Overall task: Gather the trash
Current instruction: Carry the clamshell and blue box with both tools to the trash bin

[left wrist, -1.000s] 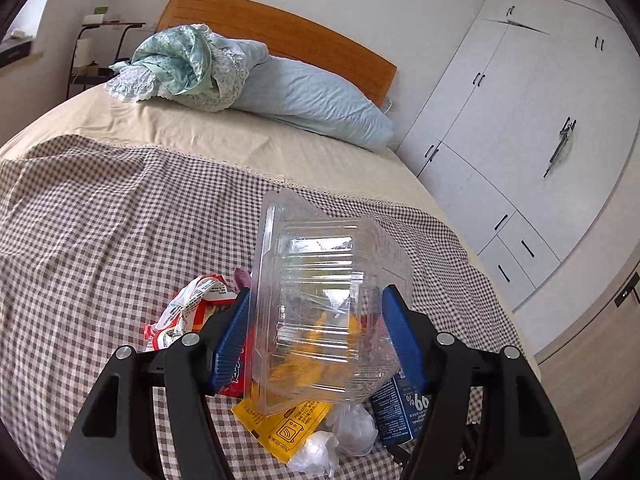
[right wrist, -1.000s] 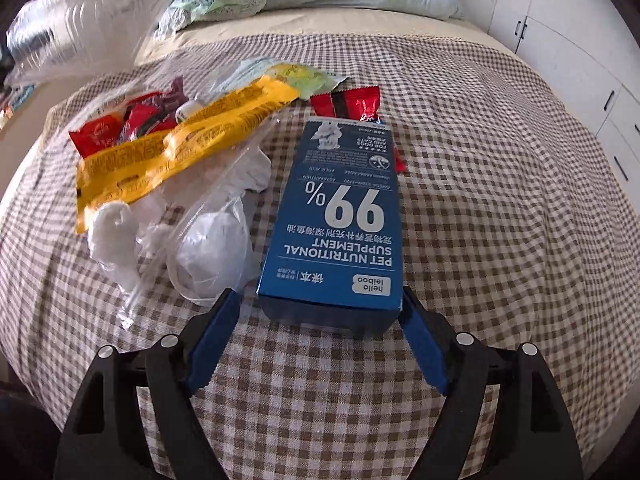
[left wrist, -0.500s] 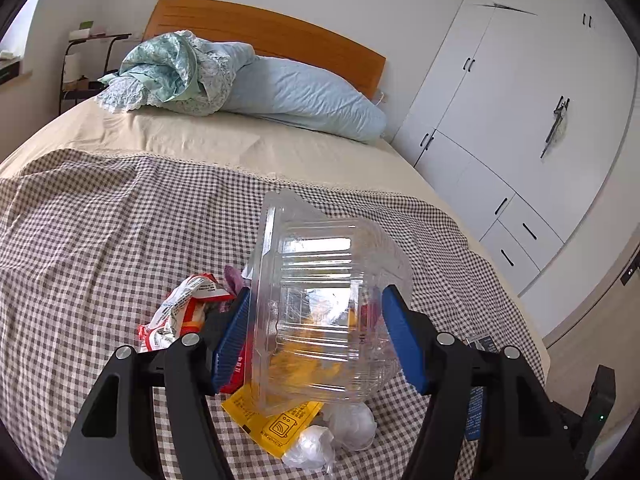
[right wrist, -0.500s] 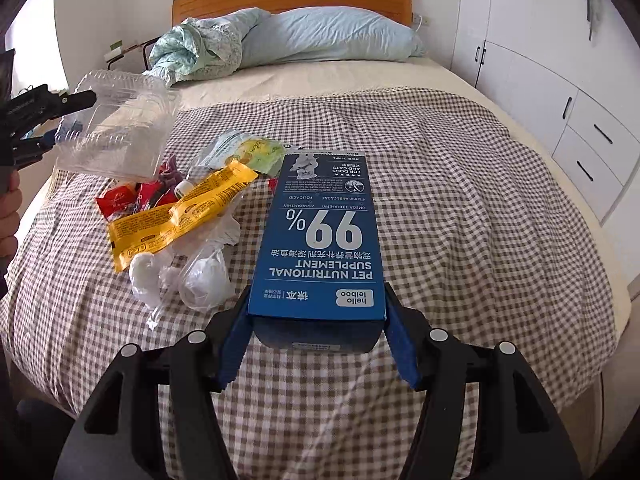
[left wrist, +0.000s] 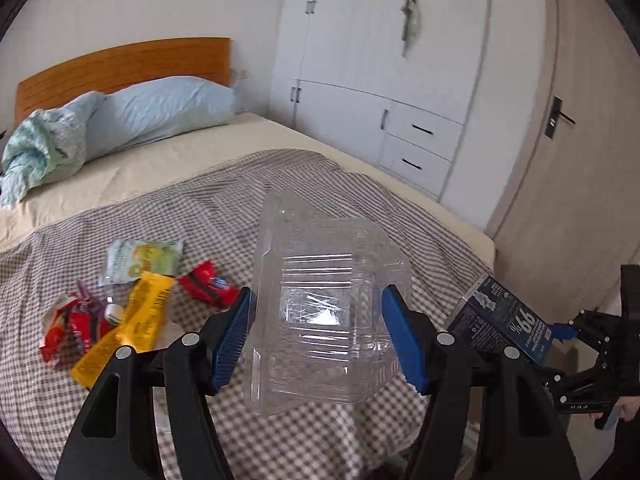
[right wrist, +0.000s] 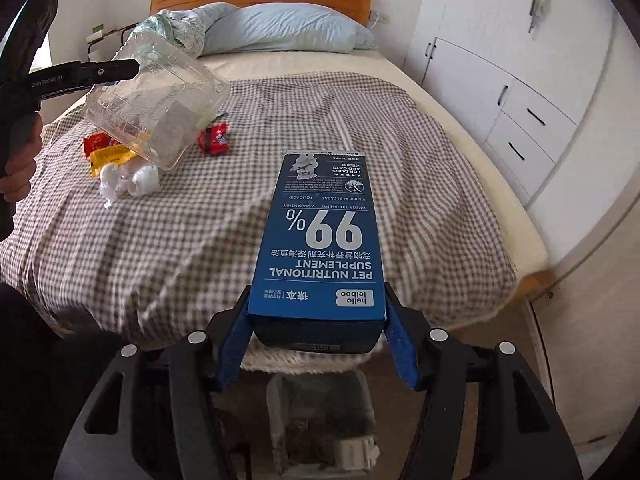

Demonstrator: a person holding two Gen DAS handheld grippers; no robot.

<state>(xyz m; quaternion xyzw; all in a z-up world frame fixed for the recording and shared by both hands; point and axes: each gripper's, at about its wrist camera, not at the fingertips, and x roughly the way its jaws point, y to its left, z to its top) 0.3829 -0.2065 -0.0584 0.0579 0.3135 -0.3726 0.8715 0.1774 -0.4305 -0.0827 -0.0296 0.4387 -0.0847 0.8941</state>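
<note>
My left gripper (left wrist: 316, 304) is shut on a clear plastic clamshell container (left wrist: 324, 312), held in the air above the checked blanket (left wrist: 280, 184). My right gripper (right wrist: 316, 300) is shut on the near end of a blue pet-supplement box (right wrist: 320, 236), held off the bed past its foot. The right wrist view shows the clamshell (right wrist: 156, 96) at upper left. In the left wrist view the blue box (left wrist: 508, 320) is at the right edge. Loose trash lies on the blanket: a yellow wrapper (left wrist: 136, 320), red wrappers (left wrist: 208, 288), a green pouch (left wrist: 140, 260) and crumpled white plastic (right wrist: 128, 176).
A pale bin (right wrist: 320, 420) stands on the floor at the bed's foot, directly under the blue box. White wardrobes with drawers (right wrist: 520, 120) line the right side. Pillows and a bundled quilt (right wrist: 260, 28) lie at the headboard. A person's hand (right wrist: 16, 172) holds the left gripper.
The right gripper closed on the blue box, lifted it off the blanket and drew back beyond the bed's foot. The left gripper swung right with the clamshell still in it.
</note>
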